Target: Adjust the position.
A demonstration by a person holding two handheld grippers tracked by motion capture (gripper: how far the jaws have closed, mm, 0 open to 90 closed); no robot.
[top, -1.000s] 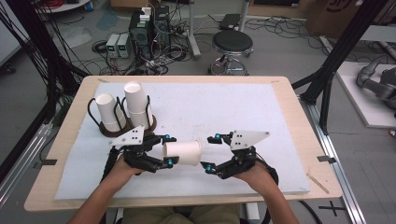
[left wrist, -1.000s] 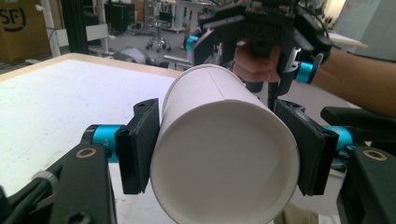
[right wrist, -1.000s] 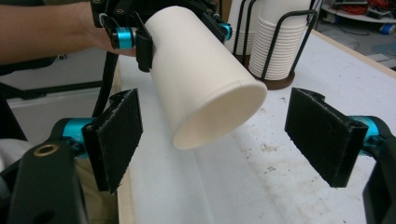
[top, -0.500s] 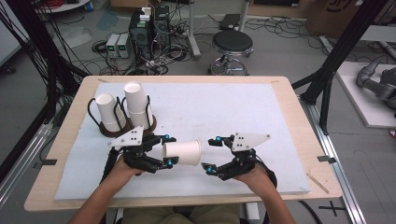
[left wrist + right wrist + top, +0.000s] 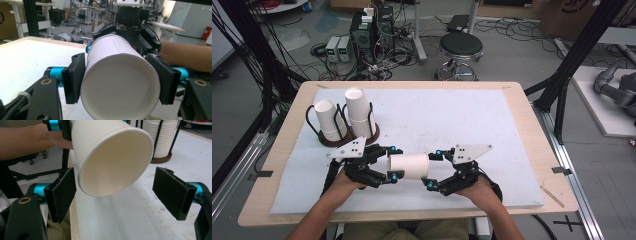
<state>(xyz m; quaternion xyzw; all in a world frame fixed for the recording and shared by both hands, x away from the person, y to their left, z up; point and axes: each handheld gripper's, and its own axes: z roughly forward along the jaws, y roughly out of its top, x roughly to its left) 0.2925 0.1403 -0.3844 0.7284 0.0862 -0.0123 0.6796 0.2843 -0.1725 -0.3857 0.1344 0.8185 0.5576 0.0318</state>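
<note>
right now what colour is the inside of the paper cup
Off-white, a pale cream, inside the paper cup; the right gripper view shows it best.

We cannot see the cup's [image 5: 120,82] bottom edge, cut off in the left gripper view, nor its base in the right gripper view, hidden past the top edge.

- The high view looks forward and down from above the person's side of the table [image 5: 522,107], taking in all of it around the paper cup [image 5: 408,165].
- The left gripper view sits very close behind the cup's closed base [image 5: 120,86], facing along it.
- The right gripper view faces the cup's open mouth [image 5: 112,165], close, seemingly from slightly below.
- All three share the cup.
</note>
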